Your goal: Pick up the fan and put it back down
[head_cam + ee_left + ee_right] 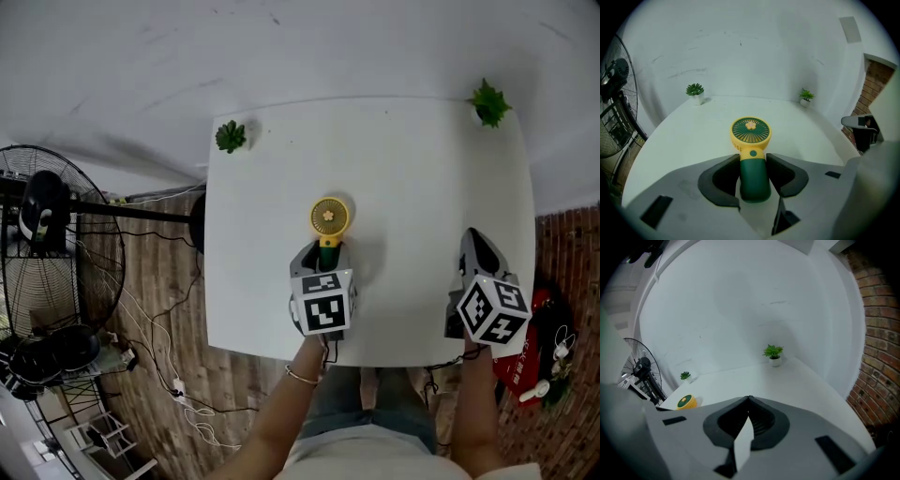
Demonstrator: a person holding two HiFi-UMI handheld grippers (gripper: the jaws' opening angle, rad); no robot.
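Jaws of the left gripper [753, 159] clamp 1 fan [751, 133], right gripper [749, 398] jaws closed together, 2 plants [231, 136] [488, 102] at table [422, 187] corners.

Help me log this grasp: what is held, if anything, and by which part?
The left gripper holds the fan by its green handle, just below the yellow head. The right gripper holds nothing.

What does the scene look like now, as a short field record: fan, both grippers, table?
held item: yellow-and-green handheld fan, green handle between the left jaws
left gripper: shut on the handheld fan's handle, pads touching both sides
right gripper: jaws together, empty, by the table's right edge
table: white, a small potted plant at each far corner, second one
lifted or resting: cannot tell
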